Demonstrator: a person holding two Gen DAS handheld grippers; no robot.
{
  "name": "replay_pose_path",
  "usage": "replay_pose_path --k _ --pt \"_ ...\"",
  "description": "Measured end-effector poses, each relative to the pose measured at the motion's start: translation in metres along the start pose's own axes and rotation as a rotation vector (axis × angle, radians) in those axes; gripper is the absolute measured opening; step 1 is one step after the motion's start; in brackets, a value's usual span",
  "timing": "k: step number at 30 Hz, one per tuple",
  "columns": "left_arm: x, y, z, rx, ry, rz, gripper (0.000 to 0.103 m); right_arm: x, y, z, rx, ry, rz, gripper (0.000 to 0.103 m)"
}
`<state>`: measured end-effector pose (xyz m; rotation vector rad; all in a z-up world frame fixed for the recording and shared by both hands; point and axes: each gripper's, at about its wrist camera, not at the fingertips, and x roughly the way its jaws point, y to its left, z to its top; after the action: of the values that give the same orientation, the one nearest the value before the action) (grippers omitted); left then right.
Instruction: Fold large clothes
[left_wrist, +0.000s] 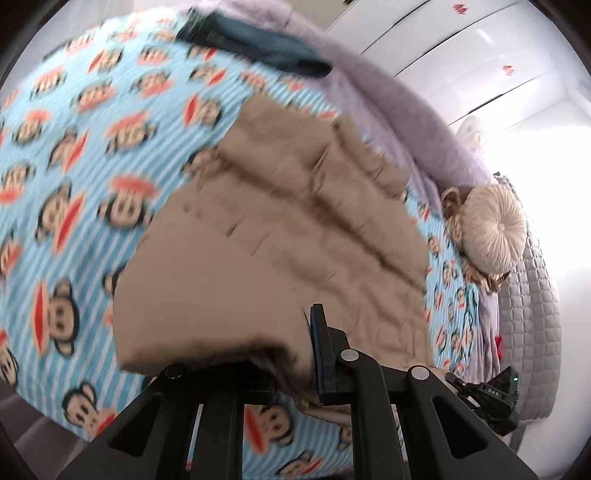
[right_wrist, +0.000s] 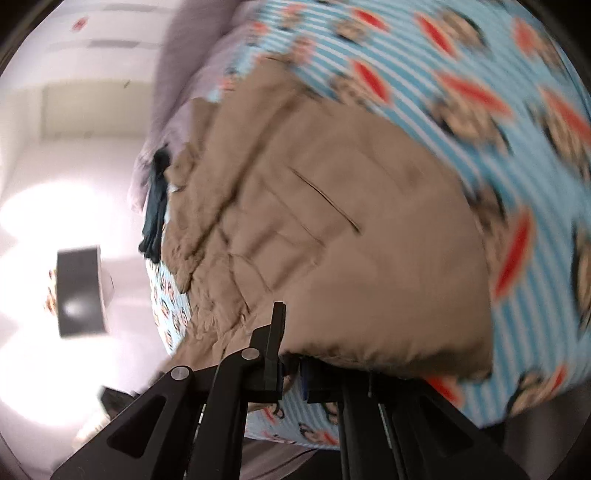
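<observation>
A large tan garment (left_wrist: 280, 236) lies on a bed covered by a blue striped monkey-print blanket (left_wrist: 74, 155). My left gripper (left_wrist: 295, 354) is shut on the garment's near edge, which drapes over the left finger and hides it. In the right wrist view the same tan garment (right_wrist: 351, 229) fills the middle. My right gripper (right_wrist: 291, 365) is shut on its near edge, and the cloth hangs over the right finger. The monkey-print blanket (right_wrist: 517, 110) lies behind. Both views are motion-blurred.
A dark teal cloth (left_wrist: 266, 48) and a lilac fleece blanket (left_wrist: 388, 96) lie at the bed's far side. A round cream cushion (left_wrist: 495, 232) sits on the right. White wardrobe doors (left_wrist: 461, 48) stand behind. A dark box (right_wrist: 79, 291) stands on the floor.
</observation>
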<state>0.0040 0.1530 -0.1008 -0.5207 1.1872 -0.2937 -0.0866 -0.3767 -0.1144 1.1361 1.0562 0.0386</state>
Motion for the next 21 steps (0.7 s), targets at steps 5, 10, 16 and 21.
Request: replay_pose_path --k 5,10,16,21 --pt "-0.008 -0.036 0.049 0.03 -0.092 0.006 0.016 -0.008 0.049 0.047 -0.165 -0.008 0.014 0.007" --pt "0.003 -0.059 0.097 0.09 -0.099 0.07 0.016 0.002 0.101 0.096 -0.262 -0.016 0.012 0.007" --pt "0.035 -0.069 0.168 0.139 -0.051 0.097 0.016 0.016 0.145 0.151 -0.284 -0.049 -0.02 0.007" --pt "0.084 -0.069 0.223 0.184 0.014 0.166 0.016 0.048 0.164 0.199 -0.201 -0.039 -0.045 0.007"
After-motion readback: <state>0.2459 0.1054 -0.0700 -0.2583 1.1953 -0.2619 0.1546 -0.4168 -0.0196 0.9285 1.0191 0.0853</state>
